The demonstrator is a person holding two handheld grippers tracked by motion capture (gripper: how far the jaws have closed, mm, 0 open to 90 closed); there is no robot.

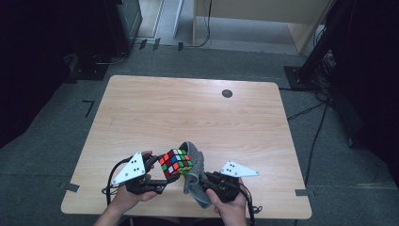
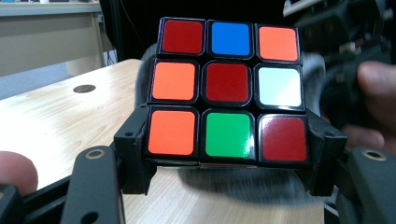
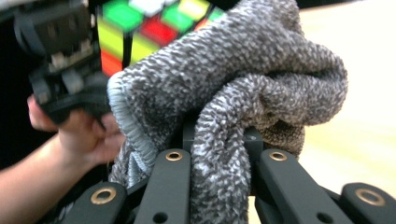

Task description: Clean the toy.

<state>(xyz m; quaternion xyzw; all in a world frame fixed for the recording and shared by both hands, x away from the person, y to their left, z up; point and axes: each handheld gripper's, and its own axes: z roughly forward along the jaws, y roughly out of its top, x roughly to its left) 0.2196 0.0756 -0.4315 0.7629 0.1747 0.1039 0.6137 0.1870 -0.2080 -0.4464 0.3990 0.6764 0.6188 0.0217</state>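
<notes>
Nearest the camera, the right gripper [image 1: 205, 181] was clamped on a grey knitted cloth [image 1: 196, 169] pressed against the multicoloured puzzle cube [image 1: 175, 162] at its ten o'clock, clamped in the left gripper [image 1: 160, 176] above the wooden counter [image 1: 188, 108].

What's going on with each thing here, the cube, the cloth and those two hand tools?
Cube: scrambled, lifted off the table, clamped at its sides.
Cloth: grey, bunched up, pinched, pressed against the cube's far side.
Left tool: shut on the cube.
Right tool: shut on the cloth.
Table: bare wood, one small dark round spot near its far edge.
</notes>
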